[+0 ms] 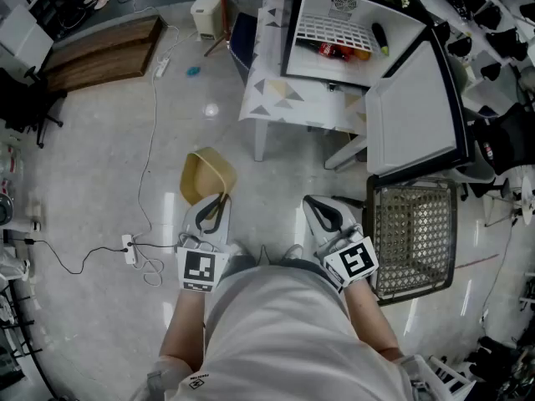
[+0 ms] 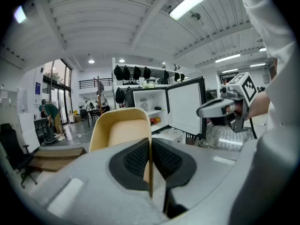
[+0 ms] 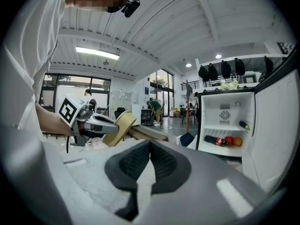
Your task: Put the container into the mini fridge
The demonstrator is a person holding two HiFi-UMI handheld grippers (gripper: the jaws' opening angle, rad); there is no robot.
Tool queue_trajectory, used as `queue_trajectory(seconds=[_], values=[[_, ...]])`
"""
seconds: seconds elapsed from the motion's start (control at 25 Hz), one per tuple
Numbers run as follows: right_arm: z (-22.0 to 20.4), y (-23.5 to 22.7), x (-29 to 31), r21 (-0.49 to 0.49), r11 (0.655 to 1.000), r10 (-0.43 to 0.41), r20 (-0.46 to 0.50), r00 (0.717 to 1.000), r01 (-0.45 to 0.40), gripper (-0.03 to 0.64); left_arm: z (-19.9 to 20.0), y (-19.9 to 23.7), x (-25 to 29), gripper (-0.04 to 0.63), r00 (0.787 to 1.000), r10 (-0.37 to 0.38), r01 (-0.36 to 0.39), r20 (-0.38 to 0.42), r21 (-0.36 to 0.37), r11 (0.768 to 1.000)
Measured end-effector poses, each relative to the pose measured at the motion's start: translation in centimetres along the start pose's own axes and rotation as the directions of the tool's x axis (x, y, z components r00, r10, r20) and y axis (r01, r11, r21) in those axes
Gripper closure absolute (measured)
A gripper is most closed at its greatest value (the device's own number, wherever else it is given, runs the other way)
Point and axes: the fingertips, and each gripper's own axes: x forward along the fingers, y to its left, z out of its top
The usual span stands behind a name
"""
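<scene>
A tan open container hangs over the floor, and my left gripper is shut on its near wall. In the left gripper view that thin wall runs between the black pads while the container's body rises beyond them. My right gripper is level beside it, shut with nothing in it; its pads meet in the right gripper view. The mini fridge stands ahead on a patterned table with its door swung open. A cola bottle and fruit lie on its lower shelf.
A wire mesh basket stands on the floor at the right, under the fridge door. A power strip with cables lies at the left. A wooden platform and a white bin are farther off. People stand at the far end of the room.
</scene>
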Motion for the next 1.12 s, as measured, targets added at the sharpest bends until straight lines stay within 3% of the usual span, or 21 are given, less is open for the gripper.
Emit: queue_trajectory(seconds=[0.16,0.48,0.8,1.12], values=[[-0.1,1.6,0.7,-0.001,1.0,0.001,-0.008,1.0,-0.001,0.613,-0.6,0.4,-0.7,0.574,1.0,-0.028,0.029,0.009,-0.051,0.998],[0.2,3.9,3.1,0.029,0.999,-0.017,-0.011,1.0,0.018,0.613,-1.7,2.8,-2.2,0.574,0.998,-0.055,0.057,0.038,-0.057,0.997],[0.1,6.1,6.3,-0.012,0.998,-0.054,-0.05,0.997,0.053,0.612,-3.9,6.8,-3.6,0.573,0.995,-0.088,0.092,0.054,-0.077,0.993],[-0.3,6.2,9.1,-0.009,0.998,-0.06,-0.079,0.995,0.059,0.612,-4.6,8.6,-2.2,0.574,0.992,-0.118,0.121,0.042,-0.076,0.99]])
